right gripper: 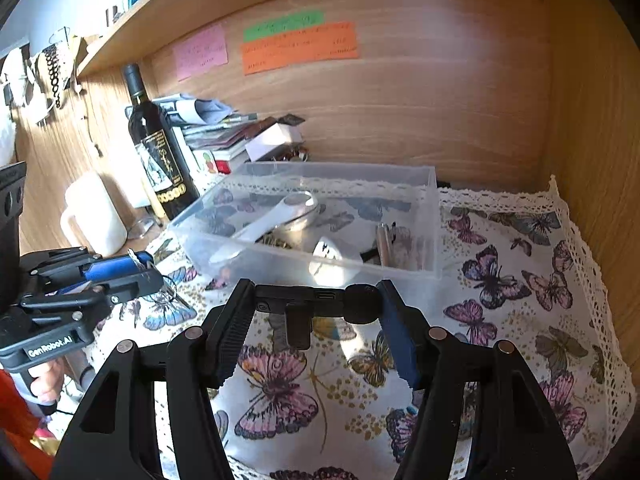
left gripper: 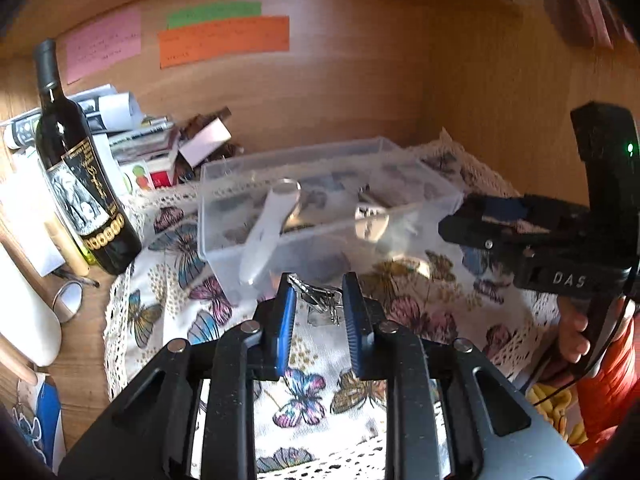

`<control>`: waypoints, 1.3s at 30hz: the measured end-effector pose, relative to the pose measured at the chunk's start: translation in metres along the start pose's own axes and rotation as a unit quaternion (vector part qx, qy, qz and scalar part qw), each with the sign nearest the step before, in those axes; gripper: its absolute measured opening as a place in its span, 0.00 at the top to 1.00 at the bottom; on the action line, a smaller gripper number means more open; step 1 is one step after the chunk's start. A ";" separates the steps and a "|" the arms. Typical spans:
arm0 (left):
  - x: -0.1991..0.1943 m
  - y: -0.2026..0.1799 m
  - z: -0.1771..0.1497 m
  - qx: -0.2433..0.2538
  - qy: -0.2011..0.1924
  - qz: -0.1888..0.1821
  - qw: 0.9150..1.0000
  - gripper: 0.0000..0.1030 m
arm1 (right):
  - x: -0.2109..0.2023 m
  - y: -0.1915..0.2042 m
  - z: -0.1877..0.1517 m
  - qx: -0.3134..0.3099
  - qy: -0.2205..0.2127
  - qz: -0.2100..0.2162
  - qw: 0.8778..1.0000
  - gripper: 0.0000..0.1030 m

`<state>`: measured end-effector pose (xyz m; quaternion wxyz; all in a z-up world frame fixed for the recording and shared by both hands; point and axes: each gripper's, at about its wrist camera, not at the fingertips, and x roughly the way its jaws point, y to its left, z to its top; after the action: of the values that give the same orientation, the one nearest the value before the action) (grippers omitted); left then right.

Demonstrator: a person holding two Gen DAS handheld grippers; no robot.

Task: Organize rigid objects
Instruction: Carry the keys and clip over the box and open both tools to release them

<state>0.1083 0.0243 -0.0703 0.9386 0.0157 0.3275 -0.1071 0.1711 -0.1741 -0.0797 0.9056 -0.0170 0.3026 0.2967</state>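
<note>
A clear plastic bin (left gripper: 224,184) (right gripper: 432,216) stands on a butterfly-print cloth (left gripper: 312,380) (right gripper: 520,288). In it lie a white handled gadget (left gripper: 264,232) (right gripper: 272,220), a small white piece (right gripper: 330,250) and a metal tube (right gripper: 383,244). My left gripper (left gripper: 319,300) holds a bunch of metal keys on a ring (left gripper: 320,298) between its blue pads, just in front of the bin; it also shows in the right wrist view (right gripper: 136,268). My right gripper (right gripper: 316,300) is shut on a black device with a round end (right gripper: 320,300), near the bin's front wall; it also shows in the left wrist view (left gripper: 452,224).
A dark wine bottle (left gripper: 80,184) (right gripper: 158,152) stands left of the bin, beside a white jug (right gripper: 94,216) and a pile of papers and boxes (left gripper: 152,140) (right gripper: 224,132). Wooden walls close the back and right. Coloured notes (left gripper: 224,36) are stuck on the back wall.
</note>
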 end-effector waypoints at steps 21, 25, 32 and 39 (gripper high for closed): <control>0.017 0.044 0.068 -0.043 -0.056 0.006 0.997 0.78 | 0.026 -0.004 0.055 -0.004 -0.030 -0.011 0.999 0.43; 0.046 0.052 0.064 -0.052 -0.024 0.009 0.998 0.78 | 0.051 0.000 0.057 -0.006 -0.005 -0.005 1.000 0.43; 0.082 0.062 0.054 -0.065 0.026 0.000 0.998 0.78 | 0.086 0.002 0.054 -0.011 0.033 -0.009 0.999 0.43; 0.080 0.060 0.052 -0.064 0.026 -0.005 0.998 0.76 | 0.094 0.003 0.053 -0.013 0.044 -0.010 0.999 0.33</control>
<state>0.2140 0.0622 -0.0810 0.9282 -0.0435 0.3584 -0.0901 0.2577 -0.1107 -0.0882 0.8941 -0.0443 0.3378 0.2905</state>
